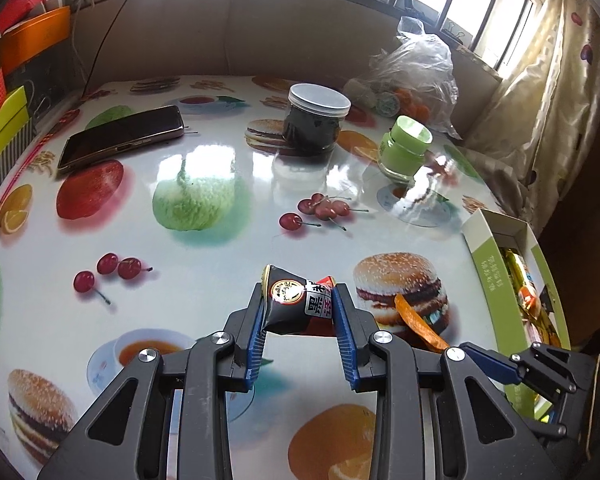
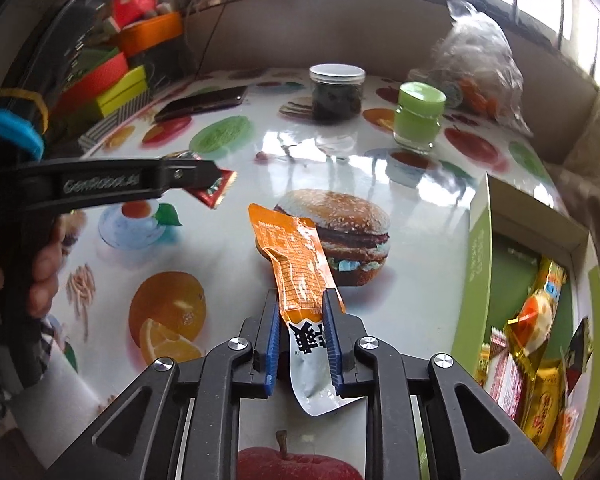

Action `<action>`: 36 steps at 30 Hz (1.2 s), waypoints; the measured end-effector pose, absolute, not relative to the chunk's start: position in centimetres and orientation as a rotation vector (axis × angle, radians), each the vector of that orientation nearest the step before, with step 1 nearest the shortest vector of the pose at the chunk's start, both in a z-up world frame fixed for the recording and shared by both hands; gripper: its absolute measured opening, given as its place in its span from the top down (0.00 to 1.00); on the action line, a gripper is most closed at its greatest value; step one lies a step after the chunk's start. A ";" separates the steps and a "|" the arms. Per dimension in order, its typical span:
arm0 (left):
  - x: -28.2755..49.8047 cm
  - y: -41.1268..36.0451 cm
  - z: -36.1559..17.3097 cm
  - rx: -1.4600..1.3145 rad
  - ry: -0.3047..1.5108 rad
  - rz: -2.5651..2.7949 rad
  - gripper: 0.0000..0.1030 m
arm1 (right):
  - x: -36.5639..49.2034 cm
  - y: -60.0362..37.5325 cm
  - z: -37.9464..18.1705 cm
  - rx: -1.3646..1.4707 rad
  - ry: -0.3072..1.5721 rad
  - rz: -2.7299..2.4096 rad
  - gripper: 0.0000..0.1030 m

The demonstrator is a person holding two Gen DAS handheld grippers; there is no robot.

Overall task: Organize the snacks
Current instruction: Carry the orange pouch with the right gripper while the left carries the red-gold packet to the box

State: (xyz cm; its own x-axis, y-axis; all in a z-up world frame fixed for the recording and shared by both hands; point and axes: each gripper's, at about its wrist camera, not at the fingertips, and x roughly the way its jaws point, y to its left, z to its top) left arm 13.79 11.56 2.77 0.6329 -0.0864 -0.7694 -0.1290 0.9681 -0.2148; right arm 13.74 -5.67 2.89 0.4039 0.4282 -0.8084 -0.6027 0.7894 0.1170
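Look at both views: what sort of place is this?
Probably a home dining spot by a window: a table under a food-print cover, a curtain, a phone, and a box of snacks.

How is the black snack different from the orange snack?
The black snack packet is short and chunky; the orange snack packet is long and flat. The left gripper pinches the black one, the right gripper the orange one. Both are sealed and held, not yet in the green box.

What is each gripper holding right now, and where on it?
Left gripper: black snack packet, pinched across its middle. Right gripper: orange sachet, gripped near its white end.
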 end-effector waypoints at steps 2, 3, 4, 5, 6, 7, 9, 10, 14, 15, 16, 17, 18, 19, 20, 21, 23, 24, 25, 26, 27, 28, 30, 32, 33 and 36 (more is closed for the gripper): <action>13.4 11.5 2.9 -0.261 0.886 0.023 0.68 | 13.7 -6.0 3.0 -0.181 0.957 0.646 0.83; 13.3 11.5 3.0 -0.259 0.884 0.020 0.68 | 13.6 -6.1 3.1 -0.175 0.954 0.636 0.84; 13.1 11.4 3.1 -0.257 0.883 0.020 0.68 | 13.6 -6.2 3.2 -0.166 0.952 0.634 0.86; 12.9 11.3 3.2 -0.254 0.881 0.021 0.68 | 13.5 -6.3 3.3 -0.163 0.951 0.633 0.88; 12.7 11.2 3.3 -0.250 0.877 0.020 0.68 | 13.4 -6.3 3.4 -0.164 0.948 0.627 0.88; 12.5 11.1 3.3 -0.247 0.875 0.019 0.68 | 13.4 -6.3 3.4 -0.164 0.948 0.624 0.89; 12.2 11.0 3.4 -0.247 0.874 0.016 0.68 | 13.2 -6.3 3.4 -0.168 0.947 0.614 0.89; 12.1 10.9 3.5 -0.246 0.873 0.015 0.68 | 13.2 -6.3 3.4 -0.168 0.946 0.606 0.89; 11.5 10.7 3.9 -0.236 0.862 0.024 0.68 | 13.1 -6.9 3.6 -0.141 0.946 0.595 0.91; 11.3 10.6 4.1 -0.228 0.857 0.026 0.68 | 13.0 -7.0 3.5 -0.129 0.951 0.600 0.91; 11.2 10.5 4.2 -0.220 0.852 0.026 0.68 | 12.9 -7.1 3.6 -0.118 0.953 0.606 0.91; 11.0 10.5 4.3 -0.221 0.852 0.024 0.68 | 12.8 -7.2 3.7 -0.104 0.954 0.609 0.91; 10.9 10.4 4.4 -0.221 0.848 0.022 0.68 | 12.7 -7.3 3.8 -0.099 0.953 0.610 0.91; 10.8 10.4 4.5 -0.220 0.846 0.021 0.68 | 12.6 -7.3 3.9 -0.094 0.950 0.611 0.91; 10.8 10.4 4.6 -0.218 0.845 0.023 0.68 | 12.5 -7.4 4.1 -0.089 0.945 0.610 0.91; 10.6 10.3 4.7 -0.216 0.843 0.022 0.68 | 12.4 -7.5 4.3 -0.077 0.942 0.612 0.91; 10.4 10.2 4.9 -0.214 0.839 0.020 0.68 | 12.3 -7.7 4.6 -0.053 0.943 0.618 0.91; 10.3 10.2 5.0 -0.212 0.837 0.020 0.68 | 12.1 -7.6 4.8 -0.055 0.935 0.614 0.91; 10.2 10.1 5.2 -0.211 0.832 0.016 0.68 | 12.0 -7.6 5.0 -0.057 0.928 0.615 0.91; 10.1 10.0 5.2 -0.210 0.832 0.013 0.68 | 11.9 -7.6 5.1 -0.056 0.924 0.618 0.91; 9.9 9.9 5.3 -0.209 0.832 0.013 0.68 | 11.7 -7.6 5.3 -0.057 0.919 0.618 0.91; 9.8 9.8 5.4 -0.208 0.829 0.010 0.68 | 11.5 -7.7 5.5 -0.055 0.911 0.619 0.91; 9.6 9.7 5.6 -0.208 0.829 0.007 0.68 | 11.3 -7.8 5.9 -0.047 0.902 0.624 0.91; 9.4 9.5 5.8 -0.204 0.826 0.002 0.68 | 11.0 -8.0 6.3 -0.042 0.890 0.621 0.91; 9.3 9.3 5.9 -0.200 0.824 0.002 0.68 | 10.9 -8.2 6.6 -0.035 0.883 0.623 0.91; 9.2 8.8 6.4 -0.193 0.820 -0.011 0.68 | 10.6 -8.8 7.3 -0.030 0.863 0.609 0.91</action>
State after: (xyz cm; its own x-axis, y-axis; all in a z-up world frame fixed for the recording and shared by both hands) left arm 9.17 8.81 6.37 0.6832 -0.0842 -0.7253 -0.0647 0.9824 -0.1750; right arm 10.56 -8.84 7.26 0.4922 0.4900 -0.7195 -0.5133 0.8309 0.2147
